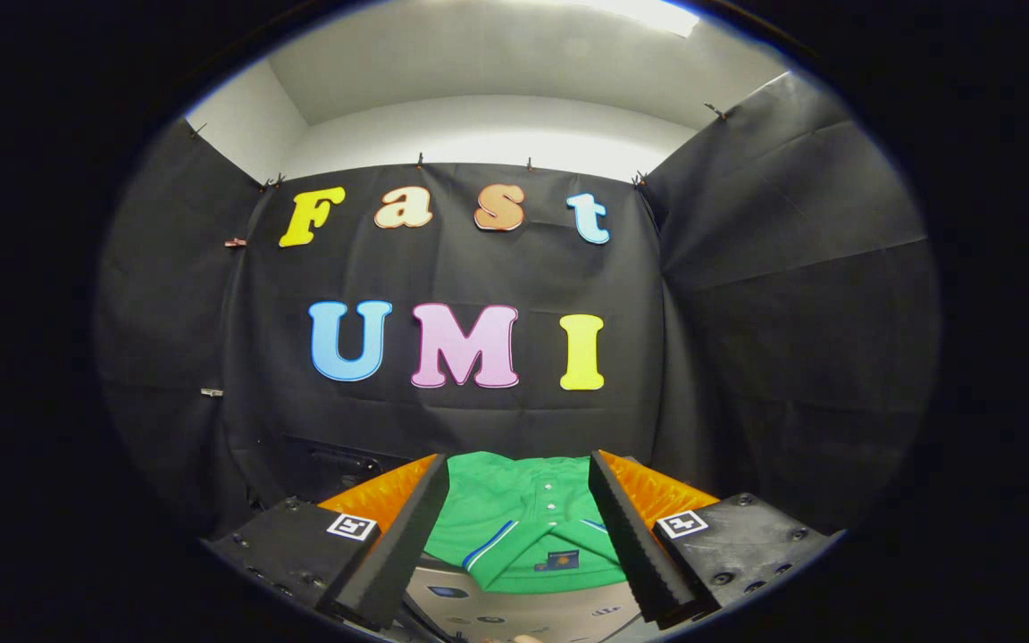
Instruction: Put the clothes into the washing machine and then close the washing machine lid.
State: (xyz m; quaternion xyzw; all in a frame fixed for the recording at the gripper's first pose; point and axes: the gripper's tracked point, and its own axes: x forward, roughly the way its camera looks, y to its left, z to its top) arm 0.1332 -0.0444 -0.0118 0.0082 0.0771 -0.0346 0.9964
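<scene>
The gripper [519, 500] stands wide open, holding nothing; the green shirt [523, 527] lies flat between and just below its fingers, collar toward the gripper.

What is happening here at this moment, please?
A person holds a hand-held gripper over a green shirt with buttons and a blue-striped collar. The gripper is open: its fingers stand apart, and the shirt lies between and just beyond them, not yet grasped. The shirt rests on a light printed surface. The black cloth wall hangs behind.
</scene>
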